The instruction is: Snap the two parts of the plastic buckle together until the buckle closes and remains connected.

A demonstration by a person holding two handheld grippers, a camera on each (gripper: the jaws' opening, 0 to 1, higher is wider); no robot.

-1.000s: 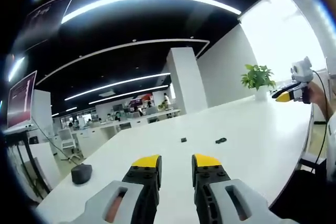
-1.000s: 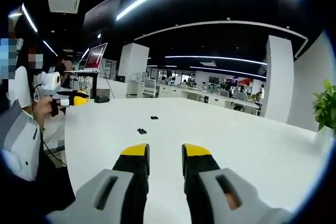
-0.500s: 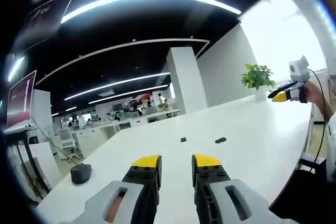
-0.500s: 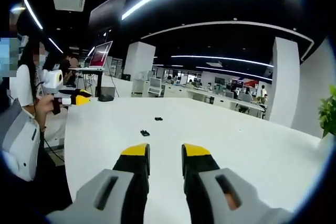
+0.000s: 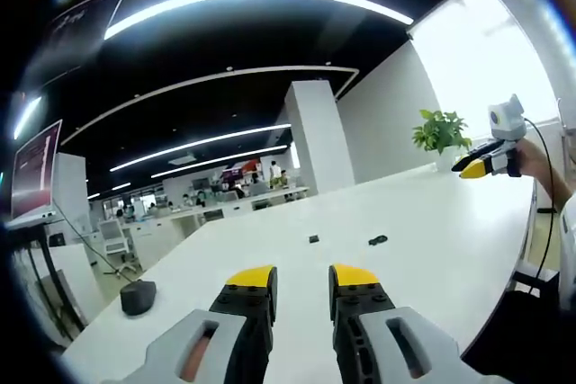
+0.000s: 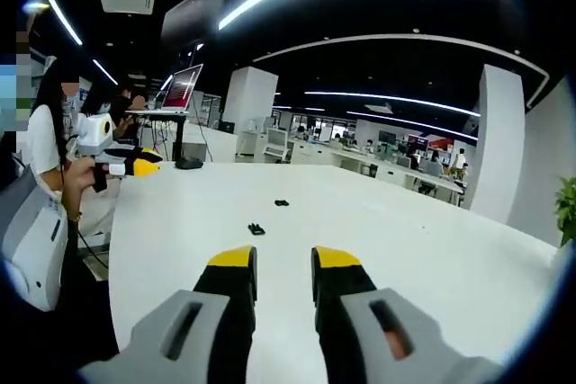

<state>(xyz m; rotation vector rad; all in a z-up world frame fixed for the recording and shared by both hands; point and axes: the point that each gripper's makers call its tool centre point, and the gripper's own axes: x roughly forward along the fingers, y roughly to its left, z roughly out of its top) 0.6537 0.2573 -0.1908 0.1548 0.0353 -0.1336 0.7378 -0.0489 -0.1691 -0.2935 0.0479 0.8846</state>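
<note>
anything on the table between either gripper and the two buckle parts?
Nothing visible. In the left gripper view, bare white table lies between the left gripper and the two buckle parts. Likewise from the right gripper to the parts. The parts lie apart, nothing between them.

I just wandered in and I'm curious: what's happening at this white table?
A person holds a two-jaw gripper in each hand above a white table. The left gripper and right gripper are both open and empty. Two small black buckle parts lie apart on the table, untouched and not yet snapped together.
</note>
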